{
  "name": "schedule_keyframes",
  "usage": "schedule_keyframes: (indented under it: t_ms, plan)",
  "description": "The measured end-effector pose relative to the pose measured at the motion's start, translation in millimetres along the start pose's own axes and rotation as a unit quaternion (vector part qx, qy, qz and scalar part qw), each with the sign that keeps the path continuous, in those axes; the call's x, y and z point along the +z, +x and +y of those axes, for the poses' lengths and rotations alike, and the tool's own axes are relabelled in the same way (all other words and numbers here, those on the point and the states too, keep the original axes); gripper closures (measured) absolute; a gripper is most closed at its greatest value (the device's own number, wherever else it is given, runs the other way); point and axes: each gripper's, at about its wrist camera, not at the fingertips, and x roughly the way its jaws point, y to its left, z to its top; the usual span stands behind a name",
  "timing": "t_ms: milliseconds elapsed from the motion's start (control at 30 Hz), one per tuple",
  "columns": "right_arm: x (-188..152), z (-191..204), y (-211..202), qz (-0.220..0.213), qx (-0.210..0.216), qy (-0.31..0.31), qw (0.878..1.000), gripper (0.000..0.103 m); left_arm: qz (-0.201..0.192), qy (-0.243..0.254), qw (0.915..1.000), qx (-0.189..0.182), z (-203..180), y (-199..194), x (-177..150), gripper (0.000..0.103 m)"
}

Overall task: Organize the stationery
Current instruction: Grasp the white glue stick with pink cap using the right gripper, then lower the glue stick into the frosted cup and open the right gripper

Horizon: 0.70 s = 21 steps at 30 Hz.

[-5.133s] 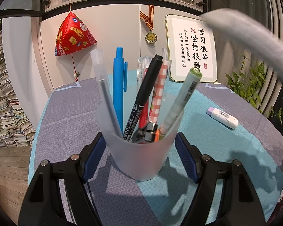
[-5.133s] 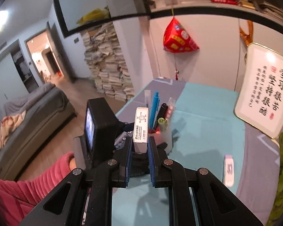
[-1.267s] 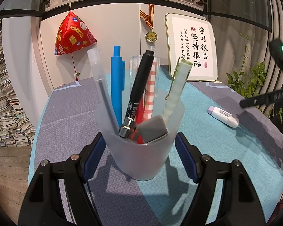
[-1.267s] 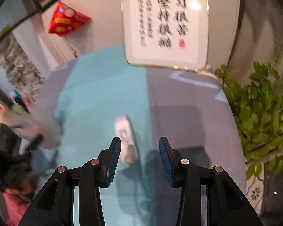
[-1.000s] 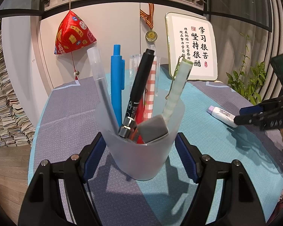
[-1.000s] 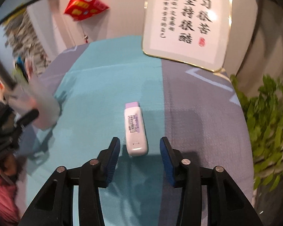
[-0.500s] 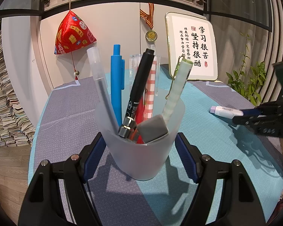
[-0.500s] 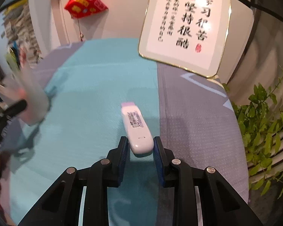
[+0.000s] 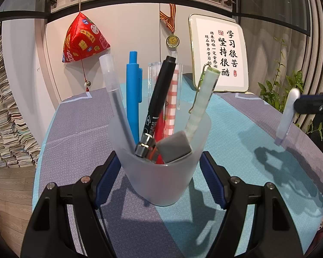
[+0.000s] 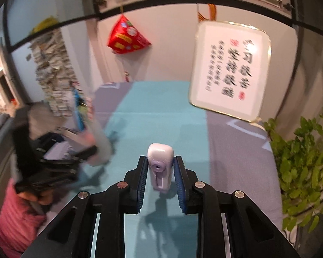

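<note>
While my right gripper (image 10: 160, 177) pinches the correction tape (image 10: 160, 168), I'd carry it left and lower it into the cup (image 9: 159, 172) bracketed by my spread left gripper (image 9: 159, 179).

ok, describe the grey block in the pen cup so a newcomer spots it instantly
Find the frosted translucent cup on the grey-and-teal table, standing between the open jaws of the left gripper. At its front rim, right of the black marker, sits the grey block. It is the only short, squat item; everything else in the cup is a tall pen.
</note>
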Motion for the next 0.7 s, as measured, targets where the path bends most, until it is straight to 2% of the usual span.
schedule_keyframes:
  t_ms: [367,500,700]
  plan:
    - [58,63,-14,-0.035,0.129,-0.021,0.991,0.077,0.0,0.0,1.0,0.0,0,0,0,0.028]
    - [75,83,-1,-0.038,0.136,-0.025,0.99,0.077,0.001,0.0,1.0,0.0,0,0,0,0.028]
    - [79,96,21,-0.026,0.127,-0.036,0.991,0.077,0.001,0.0,1.0,0.0,0,0,0,0.028]
